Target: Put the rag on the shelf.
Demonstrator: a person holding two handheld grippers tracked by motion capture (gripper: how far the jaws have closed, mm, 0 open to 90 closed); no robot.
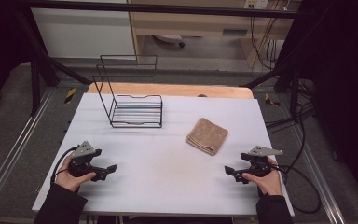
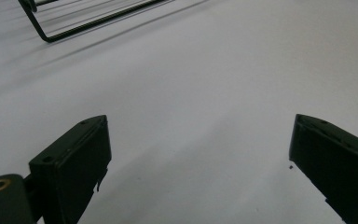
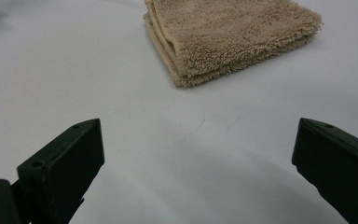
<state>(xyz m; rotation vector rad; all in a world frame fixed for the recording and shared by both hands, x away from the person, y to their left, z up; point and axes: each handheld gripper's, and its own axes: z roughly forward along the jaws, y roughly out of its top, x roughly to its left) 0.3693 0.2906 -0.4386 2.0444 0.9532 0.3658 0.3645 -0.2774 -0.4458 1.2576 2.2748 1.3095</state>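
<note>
Left gripper: we see the left gripper (image 1: 106, 171) low over the white table (image 1: 168, 186), near the person's edge, held in the left hand (image 1: 70, 176). Its jaws are spread wide and nothing is between them (in the left gripper view (image 2: 198, 154) there is bare table surface in the gap).

Right gripper: the right gripper (image 1: 231, 172) is on the other side, also low over the table, held in the right hand (image 1: 266, 179). Its jaws are wide apart too, and empty (image 3: 196, 161).

Folded towel: a beige terry towel (image 1: 207, 135), folded into a square, lies flat on the table. It is ahead of the right gripper and well apart from its jaws; in the right gripper view we see the towel (image 3: 233, 37) beyond the tips, with the folded layers at its left edge.

Wire rack: a black wire rack (image 1: 129, 100) stands farther from the left gripper, toward the far side of the table. In the left gripper view its bottom wire (image 2: 98, 21) crosses the upper left corner, well apart from the jaws.

Grippers to each other: they point inward, toward each other, well apart.
</note>
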